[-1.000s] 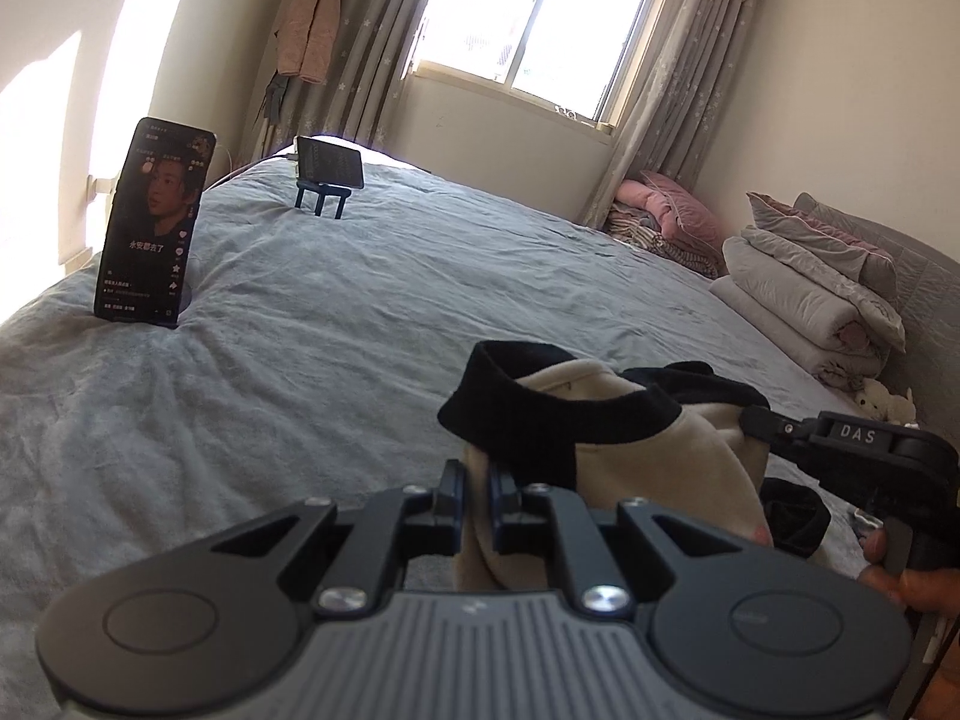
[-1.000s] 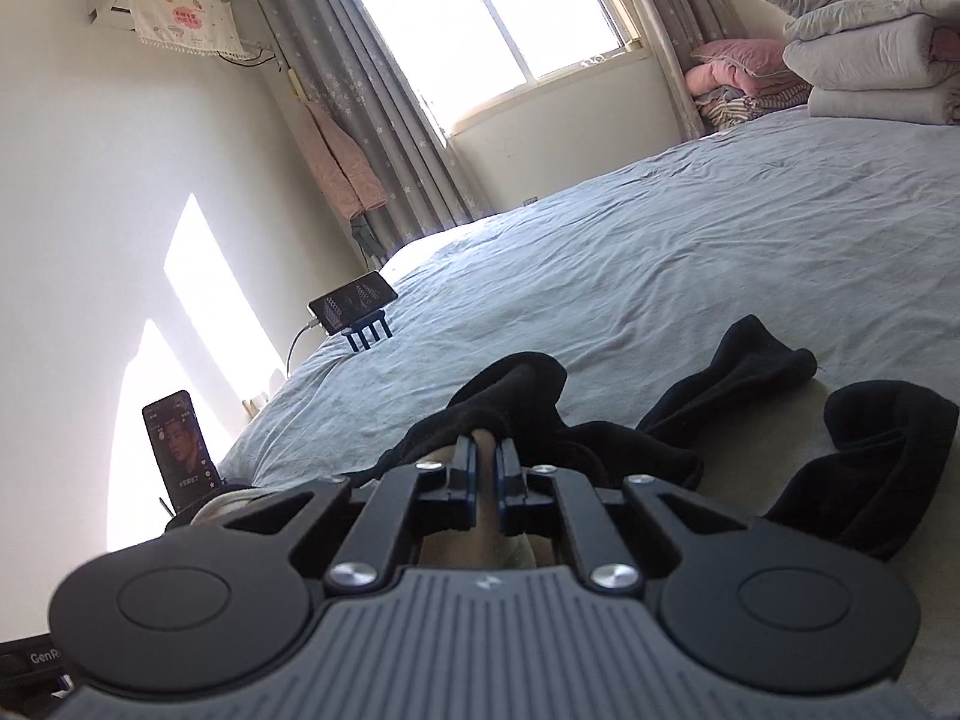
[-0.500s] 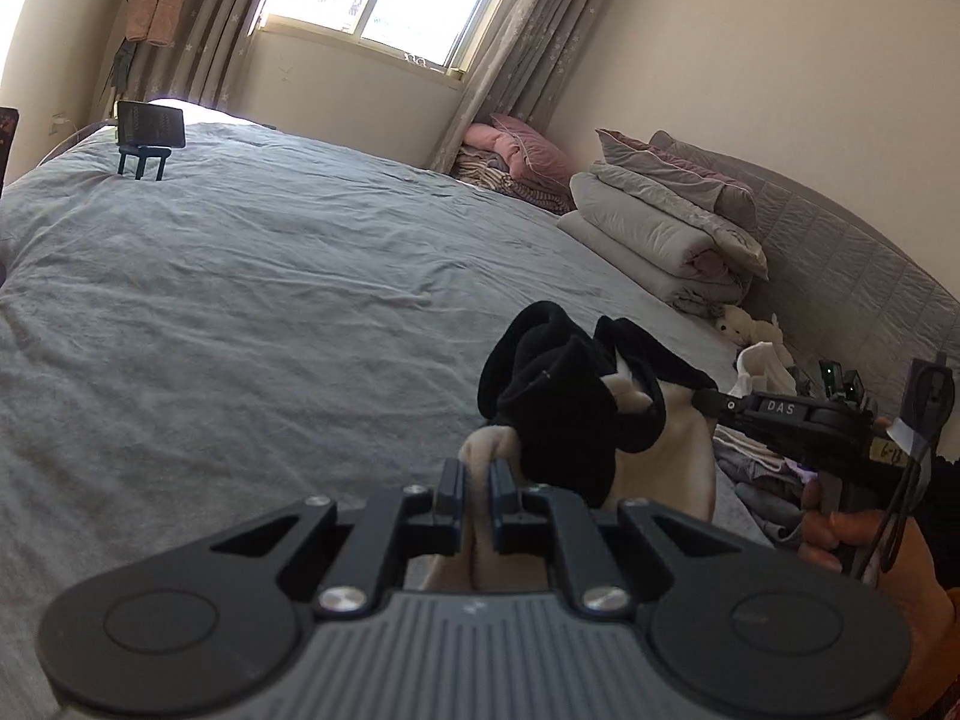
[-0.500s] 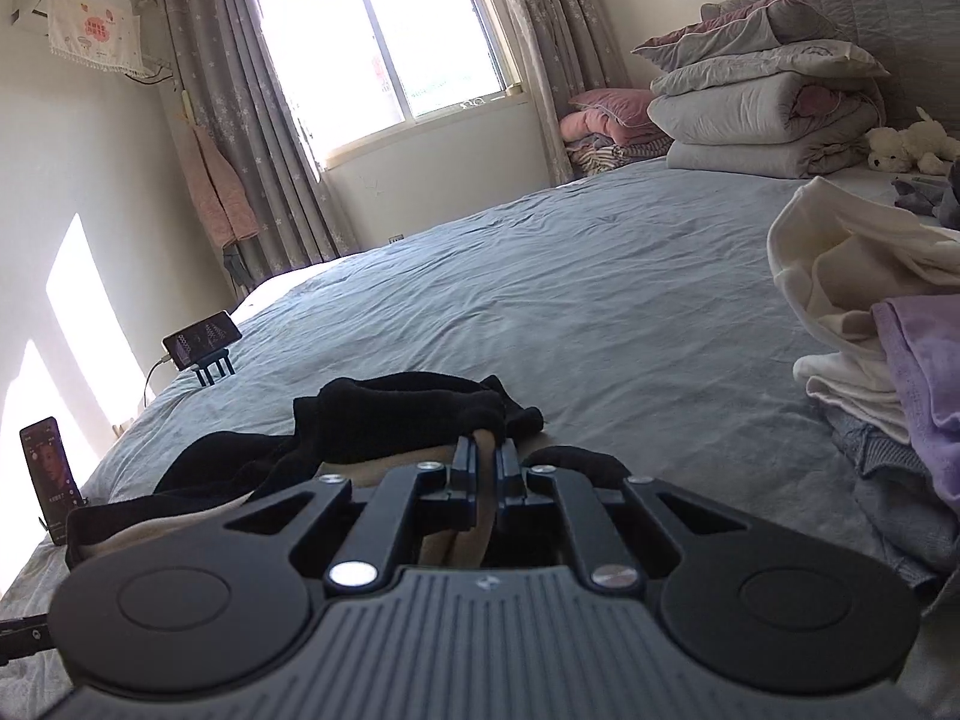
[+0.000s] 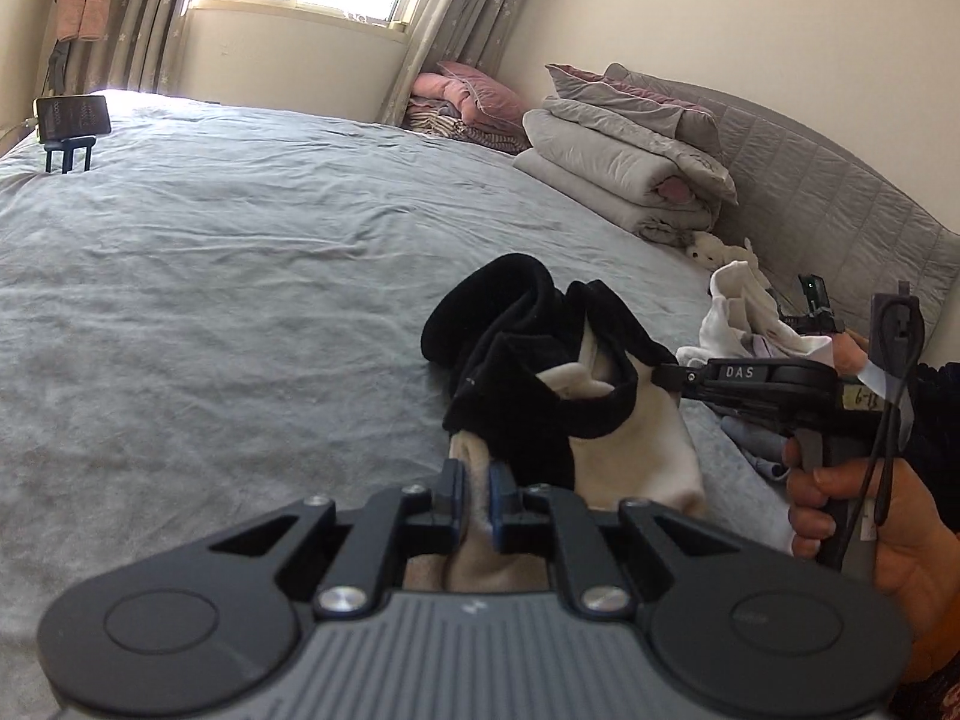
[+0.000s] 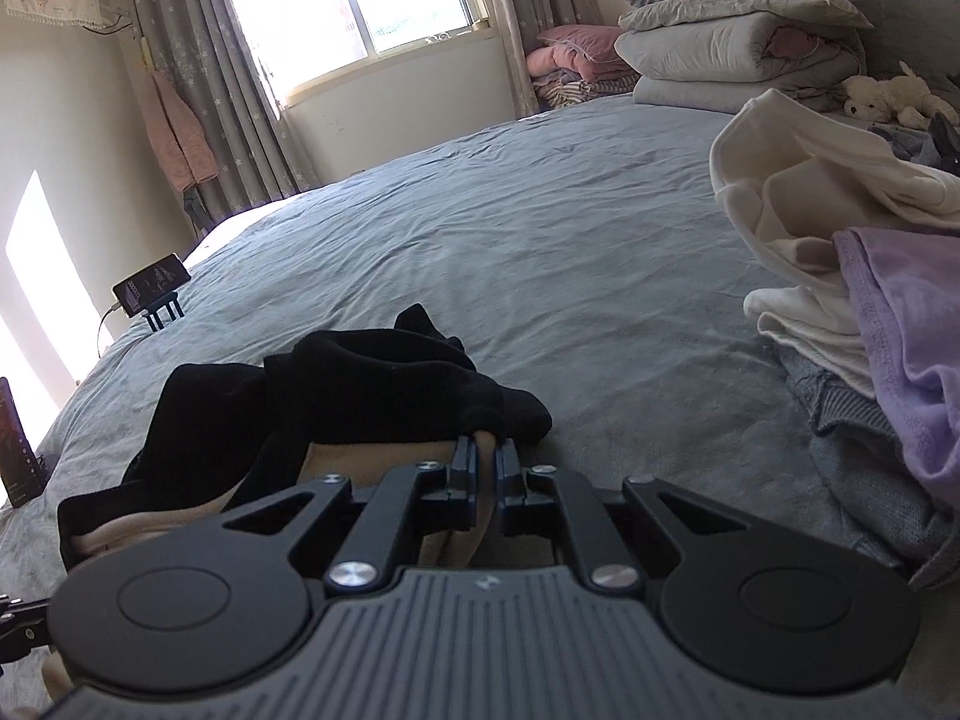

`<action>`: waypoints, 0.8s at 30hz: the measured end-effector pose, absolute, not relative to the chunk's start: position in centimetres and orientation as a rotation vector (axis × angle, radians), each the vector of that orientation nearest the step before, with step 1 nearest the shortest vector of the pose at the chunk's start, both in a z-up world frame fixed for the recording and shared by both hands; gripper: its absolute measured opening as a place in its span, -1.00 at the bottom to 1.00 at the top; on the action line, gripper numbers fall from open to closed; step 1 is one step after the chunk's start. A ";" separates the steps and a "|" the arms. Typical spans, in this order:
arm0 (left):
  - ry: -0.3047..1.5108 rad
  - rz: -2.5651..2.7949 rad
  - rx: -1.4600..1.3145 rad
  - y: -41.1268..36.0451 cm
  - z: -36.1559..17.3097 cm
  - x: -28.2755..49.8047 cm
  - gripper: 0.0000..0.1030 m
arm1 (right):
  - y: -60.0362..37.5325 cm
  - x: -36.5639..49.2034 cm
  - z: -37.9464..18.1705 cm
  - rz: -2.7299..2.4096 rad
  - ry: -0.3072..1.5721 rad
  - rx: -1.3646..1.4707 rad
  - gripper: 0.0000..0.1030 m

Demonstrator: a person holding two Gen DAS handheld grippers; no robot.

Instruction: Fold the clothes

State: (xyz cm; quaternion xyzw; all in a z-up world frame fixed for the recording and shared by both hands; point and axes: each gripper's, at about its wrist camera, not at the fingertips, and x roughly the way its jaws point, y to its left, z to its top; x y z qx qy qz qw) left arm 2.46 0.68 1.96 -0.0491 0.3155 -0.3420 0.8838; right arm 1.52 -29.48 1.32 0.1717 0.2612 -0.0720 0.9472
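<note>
You hold a cream fleece garment with black trim [image 5: 600, 414] bunched above the grey-sheeted bed [image 5: 210, 276], the left gripper [image 5: 474, 501] and right gripper [image 6: 487, 468] each clenched on a cream edge. The black sleeves sag in a heap between them; lowered slack, they would likely crease under the fold, and the pile of white and lilac clothes [image 6: 840, 252] lies near enough to snag.

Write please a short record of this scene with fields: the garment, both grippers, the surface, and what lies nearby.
garment: beige and black garment, bunched, held at two places
left gripper: shut on the beige cloth
right gripper: shut on the garment's edge
surface: grey bed
nearby: clothes pile to the right
far end: folded quilts
</note>
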 end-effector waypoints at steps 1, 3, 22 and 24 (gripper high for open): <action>0.657 -0.716 -0.097 0.5 1.9 2.4 -0.83 | -29.5 1.5 1.3 -0.144 0.535 0.350 -0.85; 0.652 -0.725 -0.089 0.3 2.0 2.2 -0.83 | -29.6 1.4 1.3 -0.141 0.541 0.352 -0.85; 0.593 -0.938 -0.092 -1.6 2.8 -0.4 -0.83 | -29.2 0.0 2.7 -0.075 0.500 0.324 -0.11; 0.600 -0.967 -0.087 -2.1 2.7 -0.6 -0.82 | -28.8 -0.1 3.0 -0.044 0.490 0.311 -0.11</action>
